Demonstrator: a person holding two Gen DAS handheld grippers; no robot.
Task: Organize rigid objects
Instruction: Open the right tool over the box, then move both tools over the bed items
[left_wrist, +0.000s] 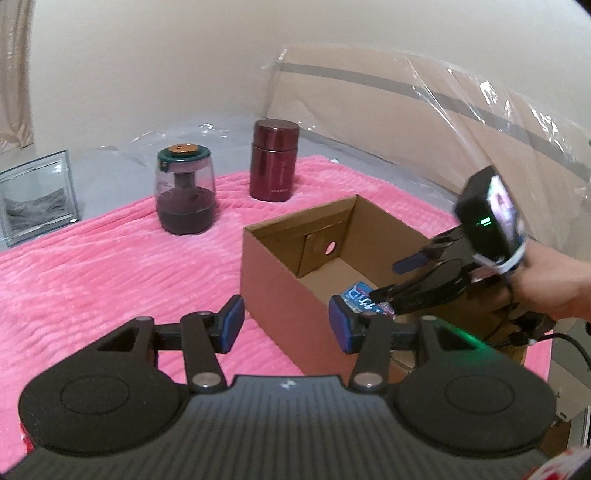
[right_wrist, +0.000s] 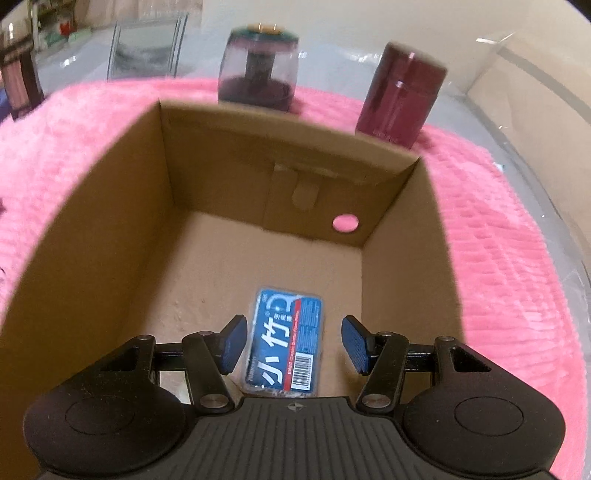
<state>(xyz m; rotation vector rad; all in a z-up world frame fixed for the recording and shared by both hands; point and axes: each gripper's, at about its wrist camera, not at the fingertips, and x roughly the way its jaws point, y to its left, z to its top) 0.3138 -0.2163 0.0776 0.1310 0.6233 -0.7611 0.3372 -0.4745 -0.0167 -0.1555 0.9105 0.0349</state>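
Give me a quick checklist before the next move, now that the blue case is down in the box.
1. Blue case lies flat on the floor of the box: ok.
2. Right gripper has let go; its pads stand apart on either side of the case, not touching: ok.
3. Left gripper is open and empty: ok.
4. Red flask stands upright on the pink blanket, outside the box: ok for a pick.
5. Clear jar stands upright beside it: ok.
6. Free floor in the box beyond the case for both: cannot tell.
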